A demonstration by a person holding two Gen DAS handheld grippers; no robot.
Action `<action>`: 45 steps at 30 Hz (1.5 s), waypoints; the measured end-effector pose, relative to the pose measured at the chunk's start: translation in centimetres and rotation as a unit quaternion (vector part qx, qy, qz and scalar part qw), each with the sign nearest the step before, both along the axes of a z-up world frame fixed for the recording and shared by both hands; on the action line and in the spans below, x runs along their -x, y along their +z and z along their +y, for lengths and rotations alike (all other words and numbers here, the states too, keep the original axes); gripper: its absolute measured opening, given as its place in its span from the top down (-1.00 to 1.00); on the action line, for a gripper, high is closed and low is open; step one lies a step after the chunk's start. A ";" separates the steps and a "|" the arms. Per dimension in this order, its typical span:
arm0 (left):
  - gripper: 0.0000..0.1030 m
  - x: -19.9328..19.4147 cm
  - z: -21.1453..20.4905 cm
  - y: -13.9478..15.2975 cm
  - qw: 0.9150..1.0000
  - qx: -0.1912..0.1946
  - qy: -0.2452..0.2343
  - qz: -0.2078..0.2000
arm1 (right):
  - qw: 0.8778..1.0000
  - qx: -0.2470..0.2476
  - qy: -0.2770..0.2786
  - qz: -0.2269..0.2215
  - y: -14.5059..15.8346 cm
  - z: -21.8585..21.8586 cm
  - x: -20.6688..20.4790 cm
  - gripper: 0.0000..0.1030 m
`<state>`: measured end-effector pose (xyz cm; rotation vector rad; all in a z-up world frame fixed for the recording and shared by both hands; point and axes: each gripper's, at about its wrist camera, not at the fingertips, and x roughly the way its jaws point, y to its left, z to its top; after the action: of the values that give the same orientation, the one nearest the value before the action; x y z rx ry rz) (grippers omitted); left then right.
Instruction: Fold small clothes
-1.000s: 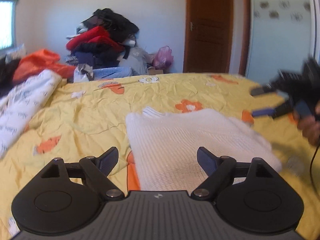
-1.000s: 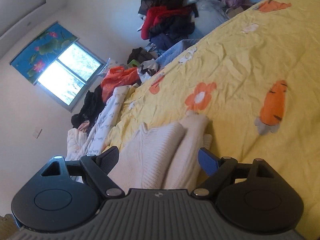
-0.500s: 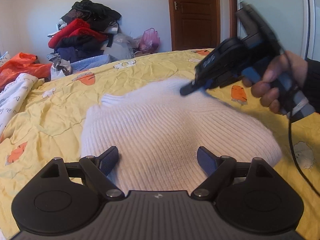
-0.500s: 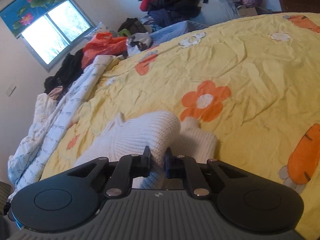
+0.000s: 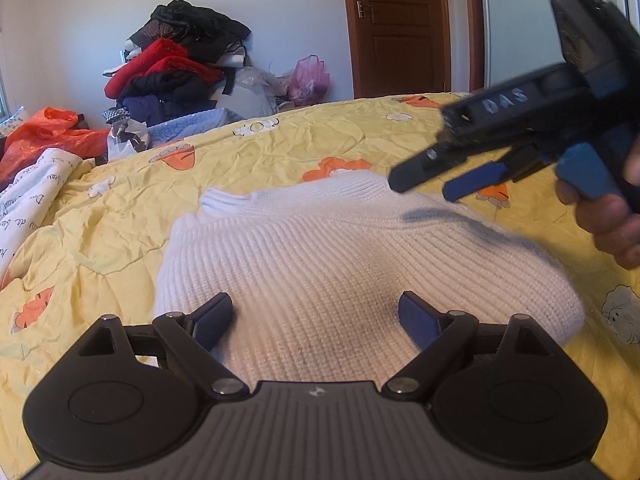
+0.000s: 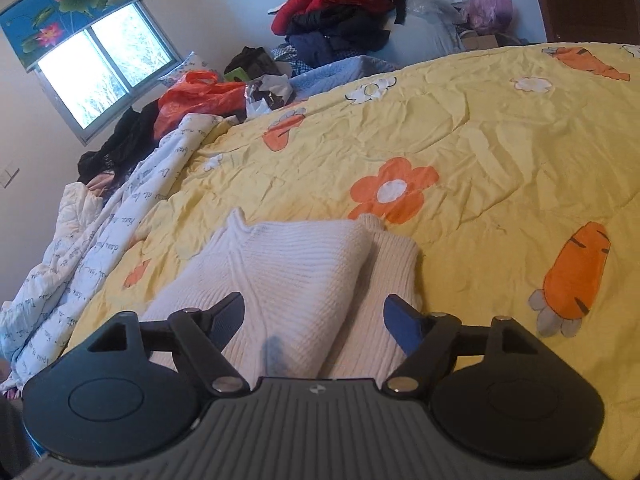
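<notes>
The folded white sweater (image 5: 320, 264) lies on the yellow bed cover (image 5: 280, 148). The left gripper (image 5: 316, 318) is wide apart above it, holding nothing. The right gripper (image 6: 314, 316) has just been opening and grips nothing.

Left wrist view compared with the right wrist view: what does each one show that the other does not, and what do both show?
Only the left wrist view shows the brown wooden door, the right gripper with jaws apart, and the hand holding it. Only the right wrist view shows the window under a blue lotus-print blind. Both show the white ribbed knit sweater lying on the yellow flower-print bedsheet, the pile of red and dark clothes and the orange plastic bag.
</notes>
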<state>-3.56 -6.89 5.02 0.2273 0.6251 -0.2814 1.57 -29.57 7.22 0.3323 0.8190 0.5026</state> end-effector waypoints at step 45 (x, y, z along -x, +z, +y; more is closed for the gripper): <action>0.55 6.9 6.8 -3.0 0.997 -0.048 0.050 -0.036 | 0.990 0.067 0.124 -0.001 -0.5 0.2 8.9 0.73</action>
<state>-10.46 -0.07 2.01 0.2966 0.5766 -0.1462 -7.37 -29.41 6.69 0.1065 0.8934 0.6765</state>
